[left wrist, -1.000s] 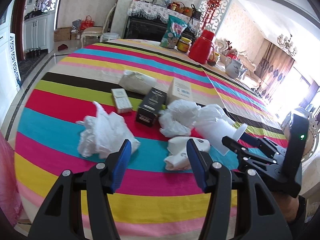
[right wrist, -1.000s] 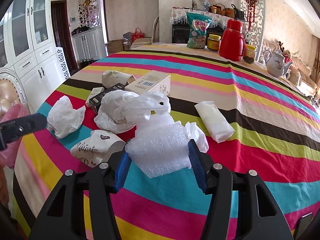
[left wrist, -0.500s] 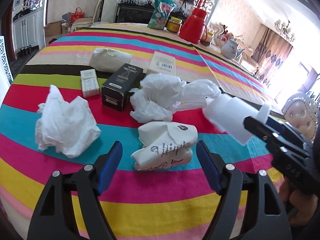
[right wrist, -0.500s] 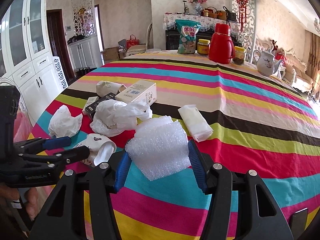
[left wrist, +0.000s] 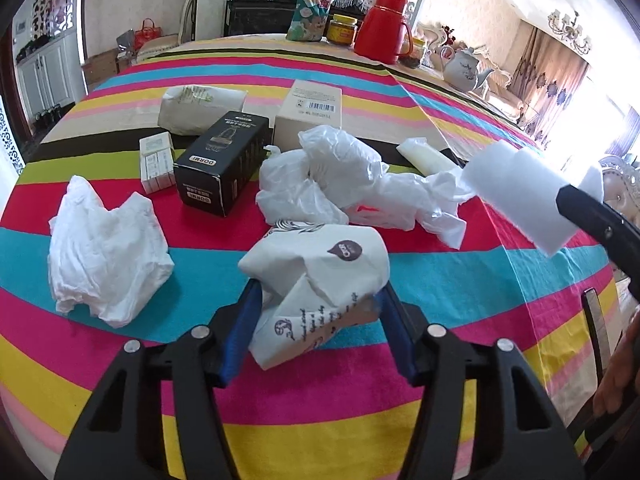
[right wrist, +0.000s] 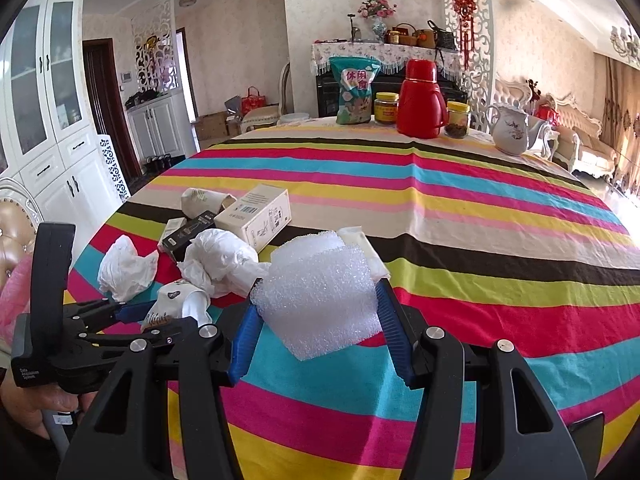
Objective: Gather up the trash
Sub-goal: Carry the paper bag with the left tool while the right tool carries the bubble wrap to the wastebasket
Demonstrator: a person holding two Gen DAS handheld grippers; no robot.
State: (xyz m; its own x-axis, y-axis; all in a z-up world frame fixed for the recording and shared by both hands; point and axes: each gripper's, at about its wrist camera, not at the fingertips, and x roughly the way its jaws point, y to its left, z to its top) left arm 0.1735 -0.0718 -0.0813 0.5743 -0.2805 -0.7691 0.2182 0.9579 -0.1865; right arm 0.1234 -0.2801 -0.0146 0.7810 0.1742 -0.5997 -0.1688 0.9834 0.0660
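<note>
The left gripper (left wrist: 318,322) has just been closing and now squeezes a crumpled printed paper bag (left wrist: 320,276) on the stripy surface (left wrist: 460,288), while the right gripper (right wrist: 318,328) is clenched on a white foam piece (right wrist: 320,300) held up above the surface.

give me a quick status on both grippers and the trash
Left gripper just closed on crumpled paper cup. Right gripper holding foam piece. Nothing blocking.

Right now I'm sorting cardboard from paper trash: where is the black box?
In the left wrist view the black box lies left of centre on the striped tablecloth, between the small white carton and the crumpled plastic bag.
</note>
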